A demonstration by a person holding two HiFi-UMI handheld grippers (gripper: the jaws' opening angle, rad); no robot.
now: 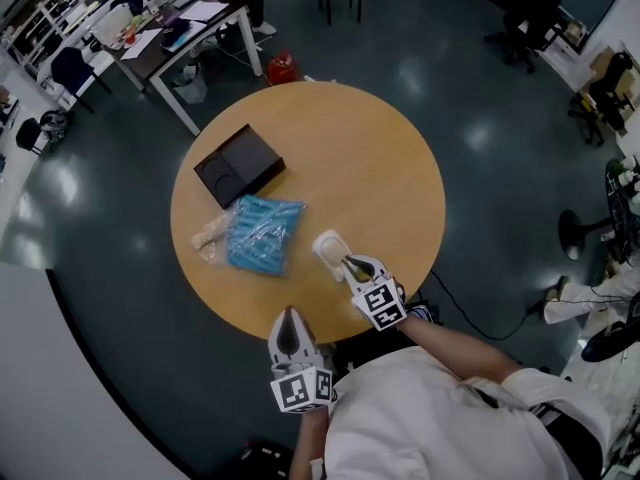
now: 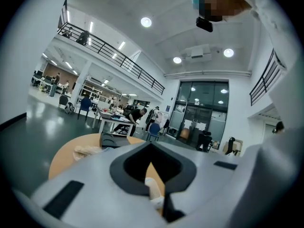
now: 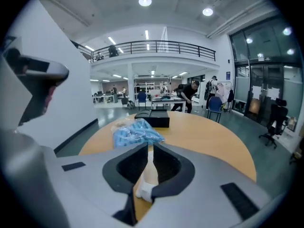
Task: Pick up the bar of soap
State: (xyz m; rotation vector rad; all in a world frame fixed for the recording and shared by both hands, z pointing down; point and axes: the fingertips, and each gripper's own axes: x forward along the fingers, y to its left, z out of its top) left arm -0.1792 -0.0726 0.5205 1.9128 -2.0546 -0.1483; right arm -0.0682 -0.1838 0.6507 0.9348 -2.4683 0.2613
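The bar of soap point(image 1: 329, 247) is a pale cream block lying on the round wooden table point(image 1: 372, 158), near its front right. My right gripper point(image 1: 348, 262) is shut, and its tip rests at the soap's near edge. In the right gripper view the jaws point(image 3: 150, 149) stand almost together, and the soap point(image 3: 144, 184) shows below the slit between them, not clamped. My left gripper point(image 1: 290, 314) hangs over the table's near rim, well left of the soap. It is shut with nothing in it, and its tips point(image 2: 151, 146) meet in a point.
A blue plastic bag point(image 1: 264, 233) lies mid-table with a clear bag point(image 1: 211, 236) at its left. A black box point(image 1: 240, 163) sits beyond them. A person's arm in a white sleeve point(image 1: 450, 368) reaches in from the front. Office desks and chairs stand on the floor around.
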